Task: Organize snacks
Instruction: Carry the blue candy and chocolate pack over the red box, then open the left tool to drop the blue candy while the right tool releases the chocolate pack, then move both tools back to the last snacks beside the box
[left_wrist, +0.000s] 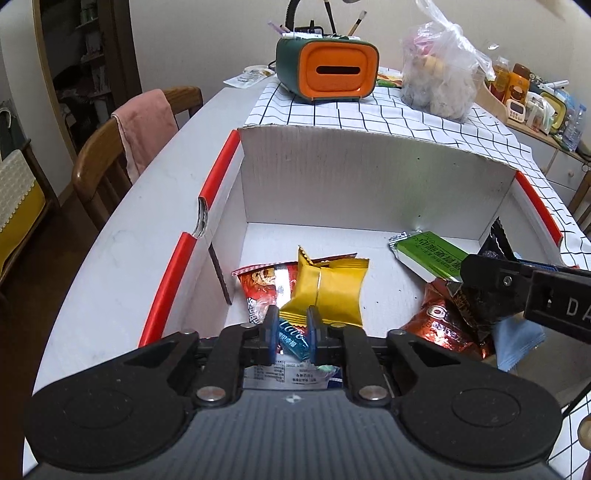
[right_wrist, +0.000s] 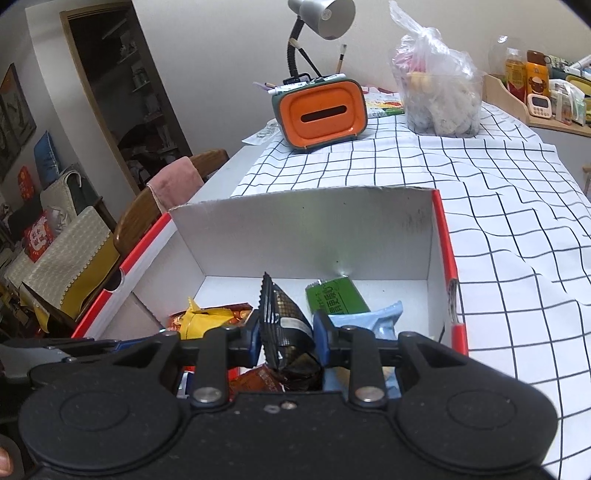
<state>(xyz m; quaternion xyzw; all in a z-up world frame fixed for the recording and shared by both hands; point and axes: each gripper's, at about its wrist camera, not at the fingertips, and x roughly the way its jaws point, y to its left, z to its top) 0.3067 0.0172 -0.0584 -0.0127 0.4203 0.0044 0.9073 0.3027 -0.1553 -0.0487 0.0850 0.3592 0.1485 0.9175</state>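
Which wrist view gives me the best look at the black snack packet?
The right wrist view: the black snack packet stands upright between the right gripper pads, serrated top edge clear. The left wrist view shows it only from the side, partly hidden behind that gripper.
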